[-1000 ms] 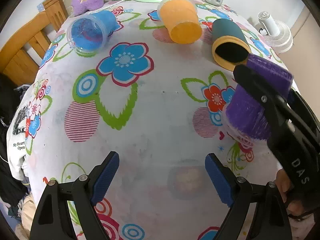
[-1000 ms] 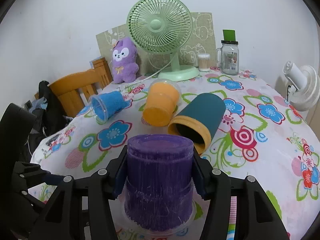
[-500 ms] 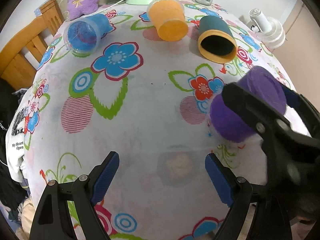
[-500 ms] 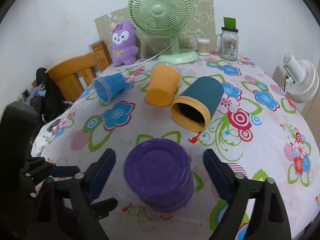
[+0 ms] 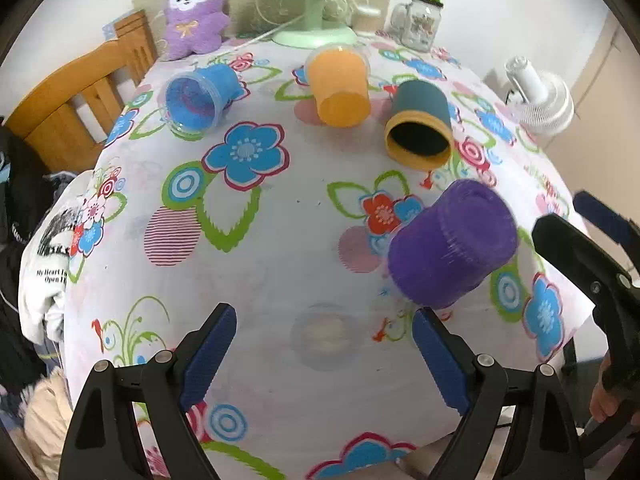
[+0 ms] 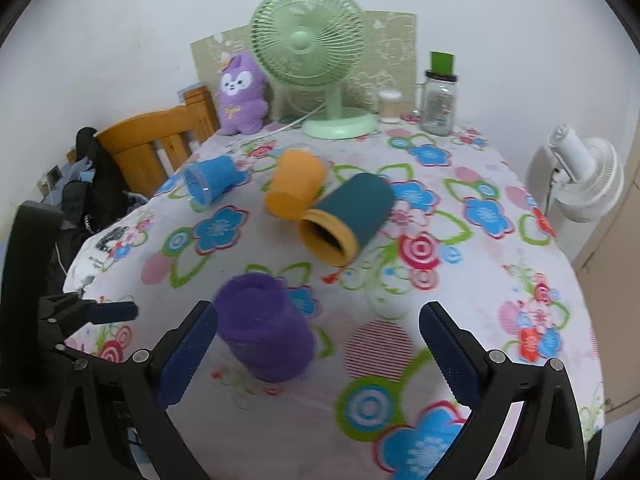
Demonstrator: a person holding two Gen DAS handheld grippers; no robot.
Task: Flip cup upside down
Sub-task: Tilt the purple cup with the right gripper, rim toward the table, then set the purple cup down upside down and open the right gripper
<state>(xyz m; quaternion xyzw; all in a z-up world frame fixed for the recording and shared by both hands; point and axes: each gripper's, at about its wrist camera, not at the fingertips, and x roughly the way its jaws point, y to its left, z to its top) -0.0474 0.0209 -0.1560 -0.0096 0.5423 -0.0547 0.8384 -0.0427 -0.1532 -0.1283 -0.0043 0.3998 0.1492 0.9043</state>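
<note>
purple cup [image 5: 452, 244]: bottom up on tablecloth [image 5: 256, 264], near front edge, free of both tongs
right tongs [image 6: 318, 354]: wide open, empty, cup just beside left finger
left tongs [image 5: 324, 354]: wide open, empty
progress: flip looks done; blue [image 5: 198, 98], orange [image 5: 340, 86], teal [image 5: 420, 124] cups lying sideways

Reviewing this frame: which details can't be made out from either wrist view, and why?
- Purple cup: motion-blurred in the right wrist view; whether its rim sits flat on the tablecloth is unclear.
- Right gripper: jaws wide open around nothing; the left wrist view cuts it off at the edge.
- Teal cup: interior is too dark to see.
- Jar: label is too small to read.
- Green fan: head cropped by the left wrist view's top edge.
</note>
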